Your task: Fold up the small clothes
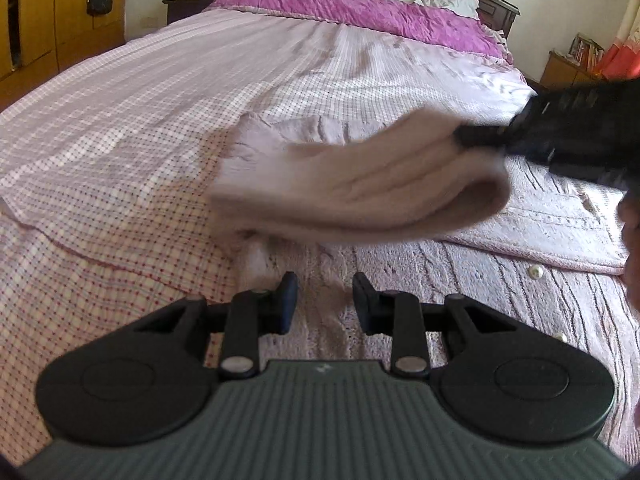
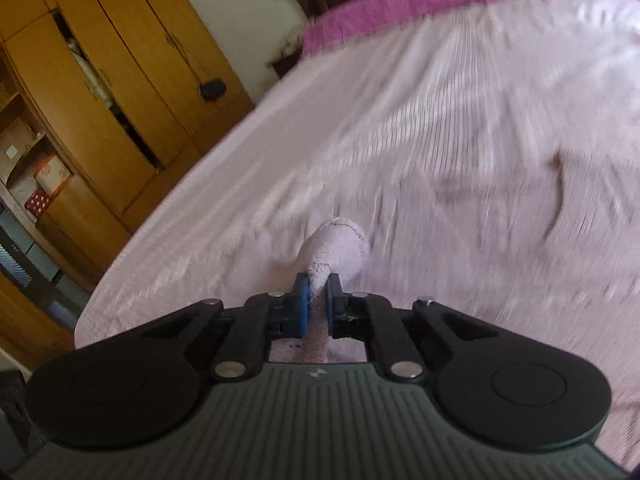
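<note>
A pale pink fuzzy cardigan (image 1: 500,280) with pearl buttons lies on the bed in front of me. Its sleeve (image 1: 360,184) is lifted off the bed and blurred, held at its end by my right gripper (image 1: 476,138), which comes in from the right. In the right wrist view the right gripper (image 2: 317,300) is shut on the sleeve (image 2: 336,244), which sticks out between the blue pads (image 2: 301,300). My left gripper (image 1: 325,300) is open and empty, low over the cardigan's near part.
The bed has a pink checked sheet (image 1: 120,140) and a magenta quilt (image 1: 360,8) at the headboard. A wooden wardrobe (image 2: 100,80) stands to the left. A bedside shelf (image 1: 576,64) stands at the far right.
</note>
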`<action>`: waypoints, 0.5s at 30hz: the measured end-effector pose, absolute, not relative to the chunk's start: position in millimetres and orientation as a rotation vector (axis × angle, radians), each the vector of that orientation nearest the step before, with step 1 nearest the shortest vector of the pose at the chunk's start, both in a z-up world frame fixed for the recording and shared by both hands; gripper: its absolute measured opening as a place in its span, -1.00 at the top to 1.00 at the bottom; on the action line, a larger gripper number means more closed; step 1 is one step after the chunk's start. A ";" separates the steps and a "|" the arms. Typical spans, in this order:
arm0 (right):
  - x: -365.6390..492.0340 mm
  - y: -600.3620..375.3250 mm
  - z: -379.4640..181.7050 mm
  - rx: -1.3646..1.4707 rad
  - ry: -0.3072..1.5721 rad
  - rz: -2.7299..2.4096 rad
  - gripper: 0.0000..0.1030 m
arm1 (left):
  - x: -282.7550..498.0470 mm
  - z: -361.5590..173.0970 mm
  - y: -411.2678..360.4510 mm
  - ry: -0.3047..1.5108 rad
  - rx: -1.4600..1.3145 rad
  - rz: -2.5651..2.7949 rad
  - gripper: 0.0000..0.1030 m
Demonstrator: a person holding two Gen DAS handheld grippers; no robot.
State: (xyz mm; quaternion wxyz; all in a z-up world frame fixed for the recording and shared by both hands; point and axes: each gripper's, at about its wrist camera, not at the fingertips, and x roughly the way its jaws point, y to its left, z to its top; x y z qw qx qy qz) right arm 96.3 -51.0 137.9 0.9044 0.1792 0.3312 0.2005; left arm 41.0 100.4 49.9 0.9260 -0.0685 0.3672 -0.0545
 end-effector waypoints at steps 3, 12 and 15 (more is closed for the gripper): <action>89.7 -61.9 157.8 0.311 0.588 0.358 0.83 | 41.7 50.0 98.7 0.756 -0.128 -0.111 0.38; 98.3 -98.3 129.7 0.315 0.669 0.262 0.83 | 46.7 45.3 96.7 0.767 -0.117 -0.111 0.38; 105.9 -104.5 103.7 0.322 0.727 0.225 0.82 | 46.7 45.4 96.6 0.768 -0.118 -0.111 0.38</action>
